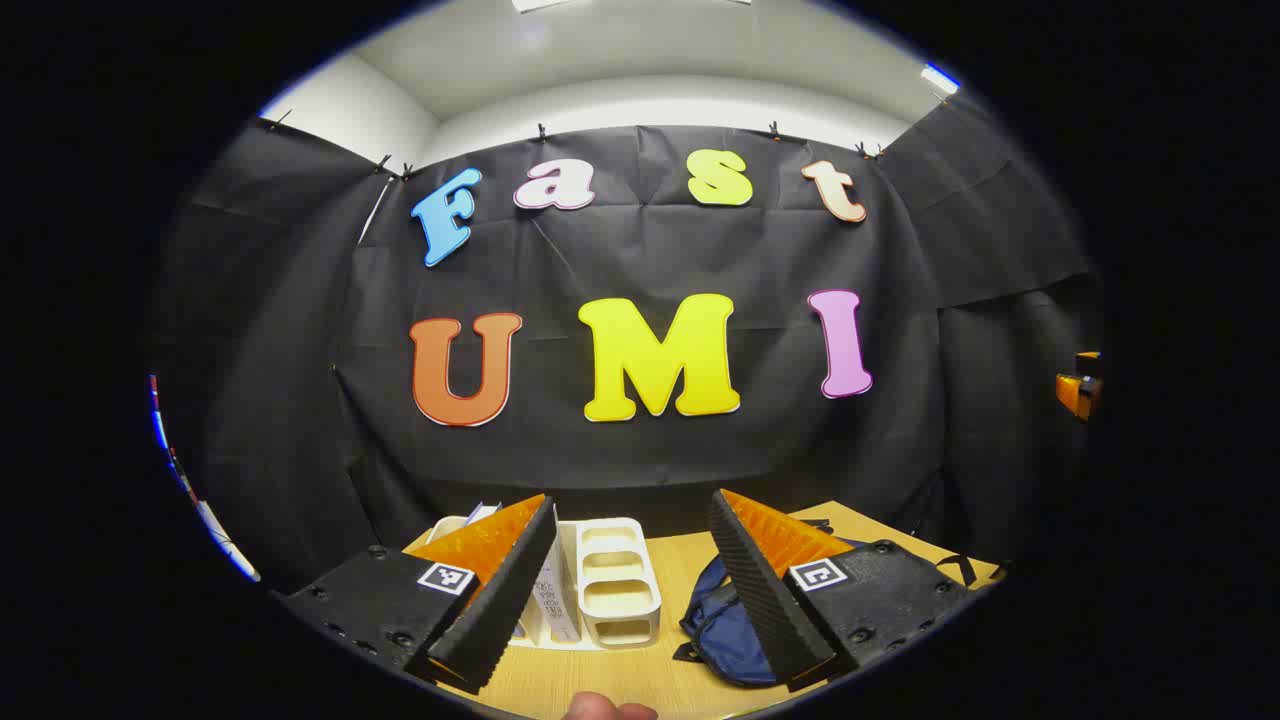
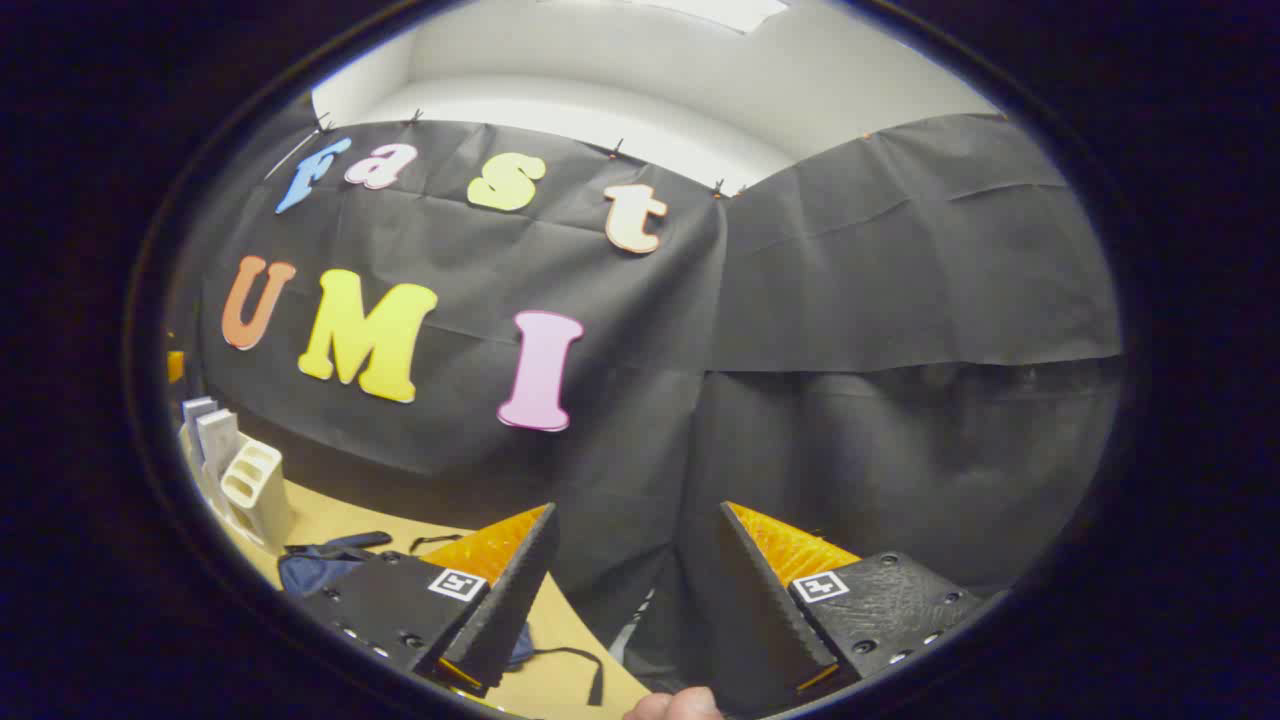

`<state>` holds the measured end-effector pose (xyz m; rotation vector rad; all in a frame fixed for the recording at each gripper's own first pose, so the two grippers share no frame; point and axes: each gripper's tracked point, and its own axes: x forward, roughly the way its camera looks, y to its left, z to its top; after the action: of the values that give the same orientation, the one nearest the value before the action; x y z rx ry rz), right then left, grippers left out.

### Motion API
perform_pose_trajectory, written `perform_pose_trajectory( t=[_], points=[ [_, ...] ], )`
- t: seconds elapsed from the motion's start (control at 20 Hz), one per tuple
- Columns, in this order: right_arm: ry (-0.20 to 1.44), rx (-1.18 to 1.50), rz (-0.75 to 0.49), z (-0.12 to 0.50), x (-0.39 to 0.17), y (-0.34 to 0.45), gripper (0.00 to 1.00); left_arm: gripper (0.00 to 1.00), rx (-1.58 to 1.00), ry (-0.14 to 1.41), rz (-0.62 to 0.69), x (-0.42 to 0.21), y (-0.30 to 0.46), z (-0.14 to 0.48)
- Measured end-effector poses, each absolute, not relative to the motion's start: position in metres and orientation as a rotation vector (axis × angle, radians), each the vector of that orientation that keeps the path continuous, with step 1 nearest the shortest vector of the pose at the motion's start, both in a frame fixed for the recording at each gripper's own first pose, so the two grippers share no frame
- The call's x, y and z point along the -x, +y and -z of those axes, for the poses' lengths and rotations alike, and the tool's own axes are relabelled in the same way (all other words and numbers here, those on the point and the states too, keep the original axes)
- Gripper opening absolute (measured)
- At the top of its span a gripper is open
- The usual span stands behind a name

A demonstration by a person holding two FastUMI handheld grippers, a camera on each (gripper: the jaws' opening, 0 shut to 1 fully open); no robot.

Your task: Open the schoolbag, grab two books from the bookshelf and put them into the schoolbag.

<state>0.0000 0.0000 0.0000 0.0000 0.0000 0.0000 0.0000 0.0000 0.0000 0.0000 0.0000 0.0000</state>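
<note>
On wooden table [image 1: 690,560] before black cloth wall [image 1: 640,250], both grippers spread, holding nothing.

From my seat at the controls, the schoolbag [image 1: 722,625] at about five o'clock in the left gripper view reads dark navy blue, with black straps. The bookshelf [image 1: 612,580] near six o'clock is plain cream white, and the books [image 1: 552,598] in it show white covers with fine grey print. I see the table [image 1: 672,570] as pale yellowish wood with a faint grain. In the right gripper view, the bag [image 2: 318,568] sits at eight o'clock, same navy, black strap trailing; the rack [image 2: 252,490] at nine o'clock is cream. The booth's cloth is black, the ceiling white.
</note>
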Motion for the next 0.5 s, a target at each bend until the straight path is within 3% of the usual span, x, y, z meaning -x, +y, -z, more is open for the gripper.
perform_pose_trajectory(
  t=[0.25, 0.4, 0.5],
  points=[
    [0.144, 0.129, 0.194, 0.083, 0.010, -0.092, 0.95, 0.98, -0.007, 0.023, 0.013, 0.008, 0.002, 0.015],
    [0.154, 0.071, 0.095, 0.066, 0.040, -0.038, 0.98, 0.98, -0.021, 0.025, 0.007, 0.011, 0.004, 0.014],
    [0.140, 0.002, -0.044, 0.039, 0.055, 0.035, 0.98, 0.98, -0.028, 0.017, 0.002, 0.010, 0.008, 0.010]
  ],
)
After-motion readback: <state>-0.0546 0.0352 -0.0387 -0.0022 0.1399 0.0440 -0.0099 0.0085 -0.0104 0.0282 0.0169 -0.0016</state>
